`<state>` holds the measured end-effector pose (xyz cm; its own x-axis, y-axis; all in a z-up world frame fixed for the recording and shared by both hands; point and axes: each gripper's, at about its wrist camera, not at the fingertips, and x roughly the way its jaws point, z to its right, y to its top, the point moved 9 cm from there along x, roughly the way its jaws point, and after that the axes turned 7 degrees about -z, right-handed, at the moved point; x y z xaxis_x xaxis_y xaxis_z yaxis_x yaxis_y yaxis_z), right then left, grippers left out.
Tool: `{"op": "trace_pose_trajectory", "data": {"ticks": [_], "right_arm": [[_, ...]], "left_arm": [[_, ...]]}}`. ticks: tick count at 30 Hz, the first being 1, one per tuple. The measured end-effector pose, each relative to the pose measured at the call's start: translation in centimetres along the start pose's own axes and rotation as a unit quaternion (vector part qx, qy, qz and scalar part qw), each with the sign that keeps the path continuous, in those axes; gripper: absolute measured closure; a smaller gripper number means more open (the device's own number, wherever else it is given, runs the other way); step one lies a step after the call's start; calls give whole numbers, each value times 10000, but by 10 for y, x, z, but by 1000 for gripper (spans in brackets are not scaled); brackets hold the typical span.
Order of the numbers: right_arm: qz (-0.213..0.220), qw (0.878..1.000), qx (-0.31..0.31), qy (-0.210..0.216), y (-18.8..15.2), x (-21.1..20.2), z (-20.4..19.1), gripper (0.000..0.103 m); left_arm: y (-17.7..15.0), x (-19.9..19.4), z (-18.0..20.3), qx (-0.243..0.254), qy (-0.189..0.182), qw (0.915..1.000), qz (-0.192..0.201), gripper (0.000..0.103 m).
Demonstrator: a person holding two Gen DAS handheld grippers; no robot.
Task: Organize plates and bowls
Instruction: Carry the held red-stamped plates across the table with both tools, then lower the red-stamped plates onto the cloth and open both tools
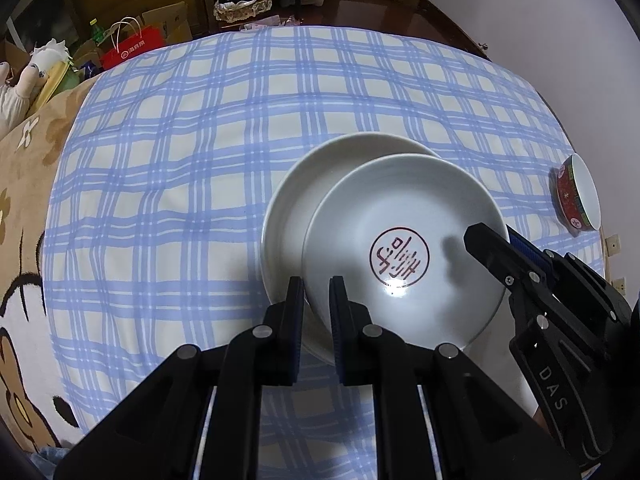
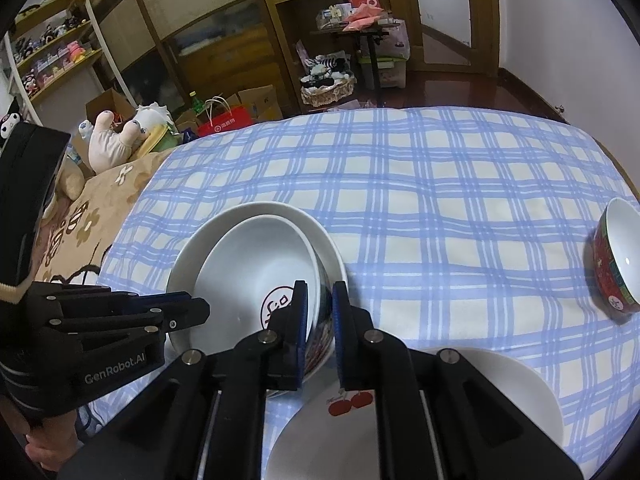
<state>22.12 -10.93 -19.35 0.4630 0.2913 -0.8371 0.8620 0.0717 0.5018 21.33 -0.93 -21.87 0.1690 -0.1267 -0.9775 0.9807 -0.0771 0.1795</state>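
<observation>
Blue-and-white checked cloth [image 1: 192, 168] covers the bed where we work. Our left gripper [image 1: 316, 312] and right gripper [image 2: 320, 320] both pinch the rim of the white bowl with a red seal [image 1: 400, 248], tilted over a wider white dish [image 1: 292, 208]; a red-patterned bowl [image 2: 616, 264] lies well apart.

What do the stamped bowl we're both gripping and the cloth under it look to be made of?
Stamped bowl: probably glazed ceramic or porcelain; glossy white inside with a sharp light glint beside its red seal mark, though melamine can't be excluded. Checked cloth: soft woven fabric, matte, rippling in low folds, with no shine.
</observation>
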Motion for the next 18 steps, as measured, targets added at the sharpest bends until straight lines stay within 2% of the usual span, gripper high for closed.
{"op": "trace_pose_trajectory", "data": {"ticks": [9,18], "right_arm": [[40,9999,-13,99,1,0,-2,88],[83,9991,150,397,2,0,3,87]], "left_arm": [[3,6,-4,14,16,10000,-3,90],[4,6,-4,-1,7,10000,-4,90]]}}
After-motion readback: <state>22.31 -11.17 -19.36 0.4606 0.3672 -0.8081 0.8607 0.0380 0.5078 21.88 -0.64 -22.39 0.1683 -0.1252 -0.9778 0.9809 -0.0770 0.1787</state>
